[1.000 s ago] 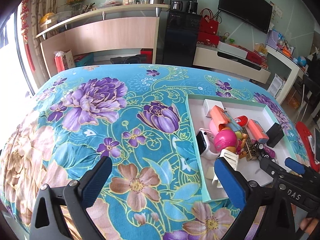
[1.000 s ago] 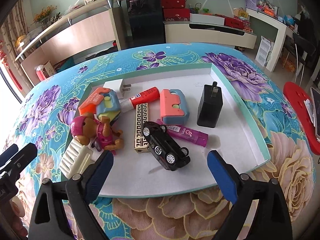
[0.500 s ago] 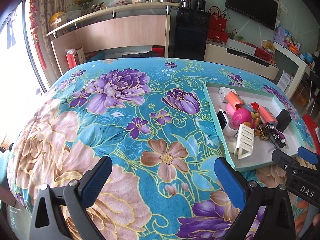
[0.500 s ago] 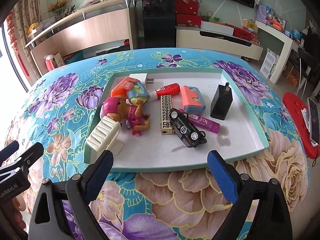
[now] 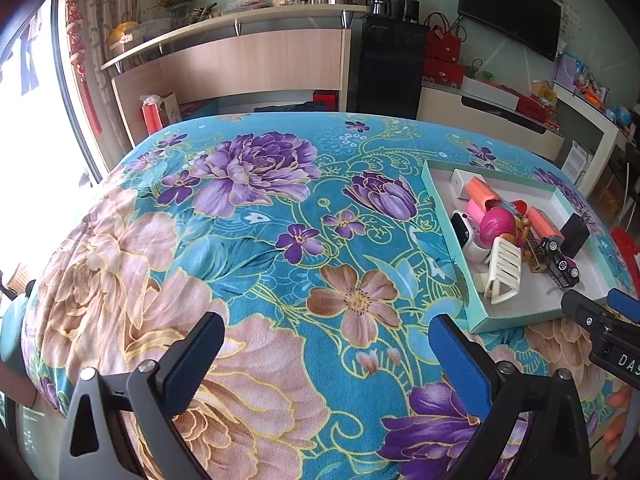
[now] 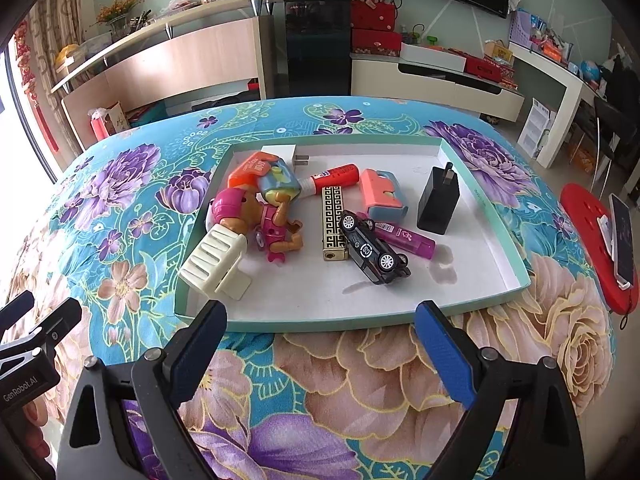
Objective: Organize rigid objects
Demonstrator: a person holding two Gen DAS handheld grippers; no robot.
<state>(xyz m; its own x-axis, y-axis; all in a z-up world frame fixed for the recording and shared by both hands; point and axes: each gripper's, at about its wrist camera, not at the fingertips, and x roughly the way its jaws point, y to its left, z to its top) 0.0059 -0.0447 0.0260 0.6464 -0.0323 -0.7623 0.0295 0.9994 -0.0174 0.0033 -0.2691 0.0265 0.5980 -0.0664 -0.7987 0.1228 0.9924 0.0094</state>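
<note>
The rigid objects all lie together inside the shallow tray [image 6: 508, 258], which rests on the flowered cloth [image 5: 248, 240]; whether they were gathered there as the result or wait there to be sorted out, this one moment does not settle. The right gripper [image 6: 320, 330] has its jaws spread wide and holds nothing, and it hangs just before the near rim of the tray, so the objects lie at 12 o'clock from it. Nearest to it are the cream slatted clip [image 6: 214, 260] at about 11 o'clock and the black toy car [image 6: 374, 248] at about 1 o'clock; the long axis of the car runs from 10 to 4 o'clock. The gold patterned bar [image 6: 333, 222] lies almost straight along 12 to 6, beside the pink toy figure [image 6: 260, 220]. The black charger [image 6: 438, 200] stands apart at 1 o'clock, farther back. The left gripper [image 5: 326, 344] is also spread and empty, over bare cloth, with the tray at about 2 o'clock from it. In my judgement the right hand is clearly the nearer one to the tray.
</note>
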